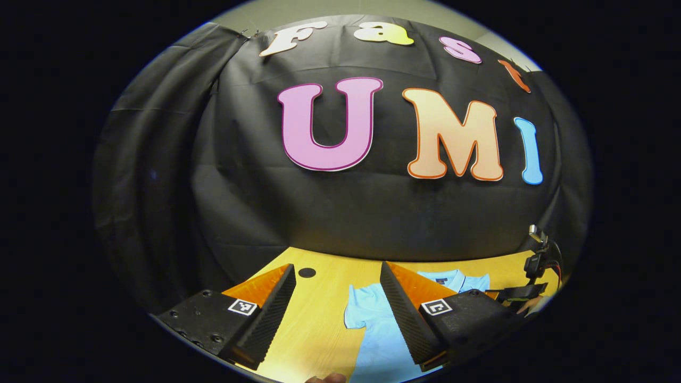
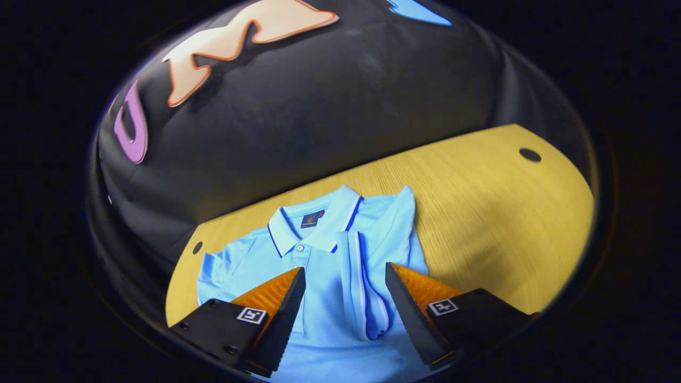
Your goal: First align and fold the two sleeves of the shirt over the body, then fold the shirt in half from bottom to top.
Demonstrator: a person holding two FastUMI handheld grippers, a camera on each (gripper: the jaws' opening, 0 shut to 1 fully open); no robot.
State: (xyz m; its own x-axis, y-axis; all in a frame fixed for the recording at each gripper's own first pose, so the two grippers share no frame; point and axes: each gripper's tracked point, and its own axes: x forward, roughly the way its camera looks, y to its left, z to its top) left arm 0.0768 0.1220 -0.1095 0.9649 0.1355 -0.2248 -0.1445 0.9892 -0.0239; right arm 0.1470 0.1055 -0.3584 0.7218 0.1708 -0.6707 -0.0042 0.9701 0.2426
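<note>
The light blue shirt [image 2: 319, 266] lies flat on the yellow worktop [image 2: 489, 213], one sleeve [image 2: 372, 276] folded over its body; its dark collar label [image 2: 312, 218] is too small to read. Both tongs, left [image 1: 338, 303] and right [image 2: 346, 308], are spread and hold nothing.

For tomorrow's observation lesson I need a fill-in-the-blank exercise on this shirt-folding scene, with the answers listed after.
1. The shirt lies on a ____ table.
2. One sleeve is already folded over the shirt's ____.
3. The right gripper hangs above the shirt with its jaws ____.
4. The other sleeve is still spread out ____ on the table.

Missing words: wooden; body; open; flat
</note>
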